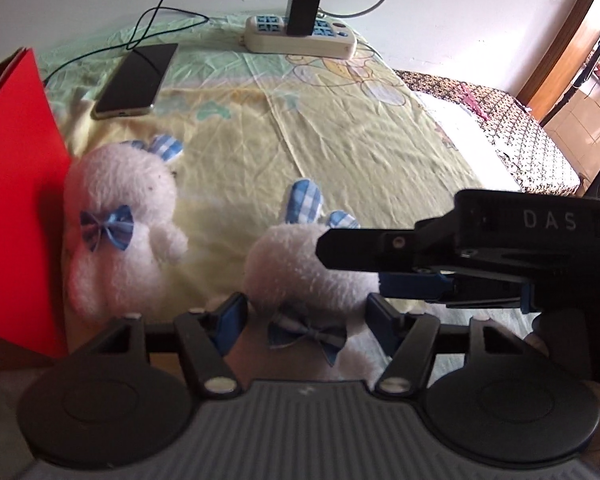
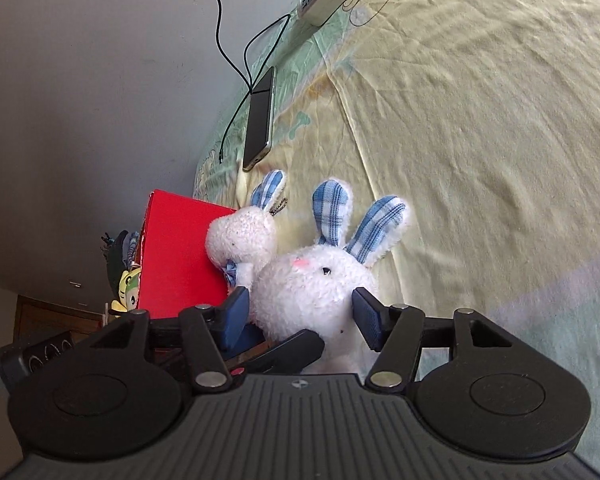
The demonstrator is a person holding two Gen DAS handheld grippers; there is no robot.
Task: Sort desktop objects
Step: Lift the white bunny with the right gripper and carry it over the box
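With the near rabbit [image 1: 300, 264] on the bed [image 1: 380, 152] between both parted, non-pressing hand-held grippers, left [image 1: 306, 312] and right [image 2: 300, 312], squeeze its body squarely, avoiding the ears, then lift toward the red box [image 1: 16, 184].

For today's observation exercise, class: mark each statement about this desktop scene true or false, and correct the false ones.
1. Two white plush rabbits lie on the yellow cloth. True: one beside the red box, one nearer the tongs.
2. The phone stands upright. False: the phone lies flat.
3. A black charger is plugged into the power strip. True: the charger sits in the power strip.
4. The rabbits wear red bows. False: they are blue checked.
5. The red box is right of both rabbits. False: it is left.
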